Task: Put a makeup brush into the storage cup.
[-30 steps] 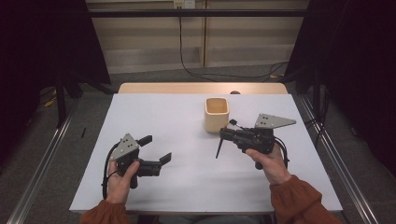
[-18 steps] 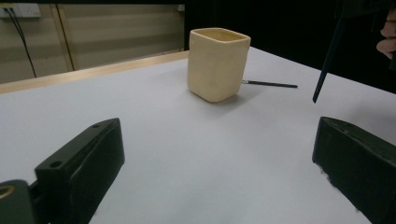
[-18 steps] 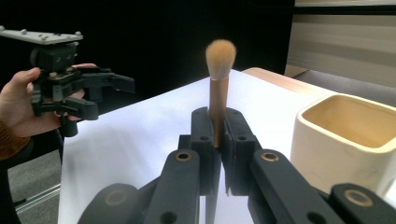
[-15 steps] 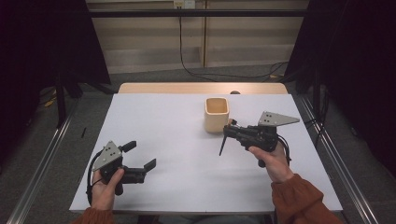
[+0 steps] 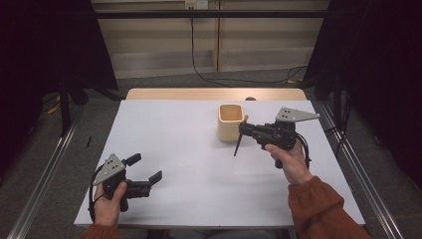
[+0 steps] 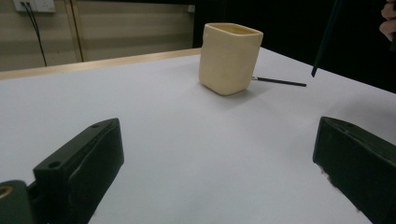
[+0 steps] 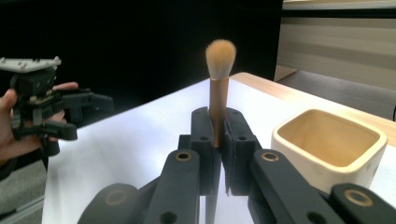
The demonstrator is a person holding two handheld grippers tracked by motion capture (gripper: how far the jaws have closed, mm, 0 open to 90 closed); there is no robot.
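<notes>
High view: the right gripper [image 5: 242, 130] is held just beside the cream cup [image 5: 230, 122], jaws closed on a makeup brush [image 5: 238, 144] whose dark handle hangs down toward the table [image 5: 169, 129]. Judged purpose: the brush is gripped mid-handle so it can be carried to the cup and stood in it. The left gripper [image 5: 144, 172] rests near the front left corner of the table, jaws spread wide and empty, well apart from the cup; it appears parked clear of the work.

Left gripper view: both jaws stand wide apart with nothing between them. The cup [image 6: 229, 57] stands upright ahead; a second thin dark brush [image 6: 279, 82] lies flat just behind it.

Right gripper view: jaws pinch the brush [image 7: 218, 88] at its copper ferrule, bristles upward; the cup [image 7: 329, 144] sits close at right, empty.

Surface and room: white sheet over a wooden tabletop, dark curtains on both sides, pale wall panels and cables behind.
</notes>
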